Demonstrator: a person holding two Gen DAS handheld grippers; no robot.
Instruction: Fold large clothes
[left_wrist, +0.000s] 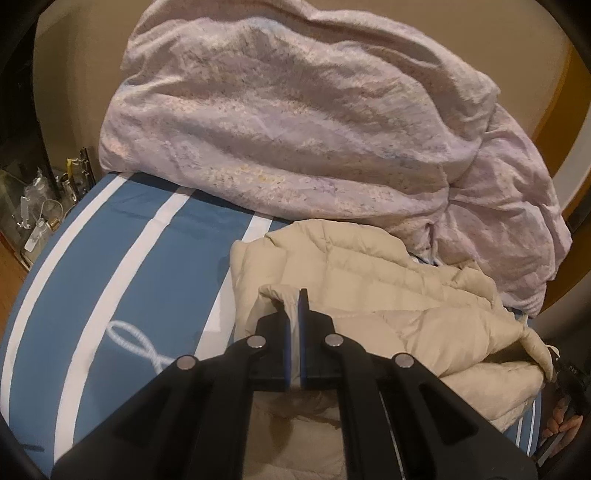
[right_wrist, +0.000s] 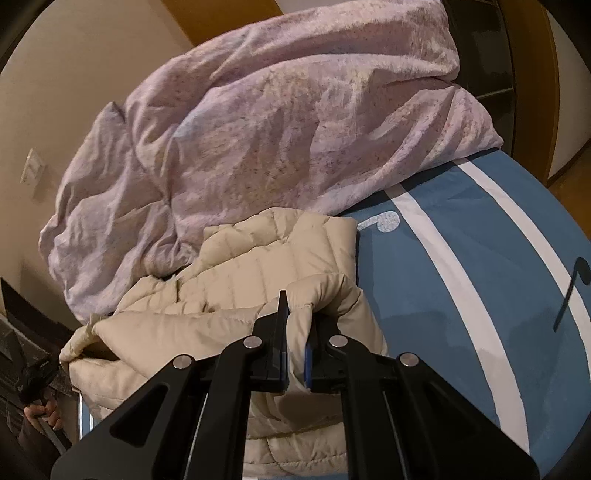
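A beige quilted puffer jacket (left_wrist: 388, 295) lies bunched on the blue bed cover (left_wrist: 147, 280). My left gripper (left_wrist: 294, 299) is shut on a fold of the jacket's edge at its left side. In the right wrist view the same jacket (right_wrist: 240, 269) lies to the left of the blue cover (right_wrist: 461, 277). My right gripper (right_wrist: 297, 306) is shut on a thick fold of the jacket at its right side. In each view the other gripper shows at the frame edge, holding the jacket's far corner (left_wrist: 543, 350) (right_wrist: 74, 350).
A crumpled lilac floral duvet (left_wrist: 295, 110) (right_wrist: 258, 129) is heaped behind the jacket against the beige wall. The bed cover has white stripes (left_wrist: 122, 280) and music-note prints (right_wrist: 572, 288). A glass shelf with small items (left_wrist: 44, 206) stands at the left.
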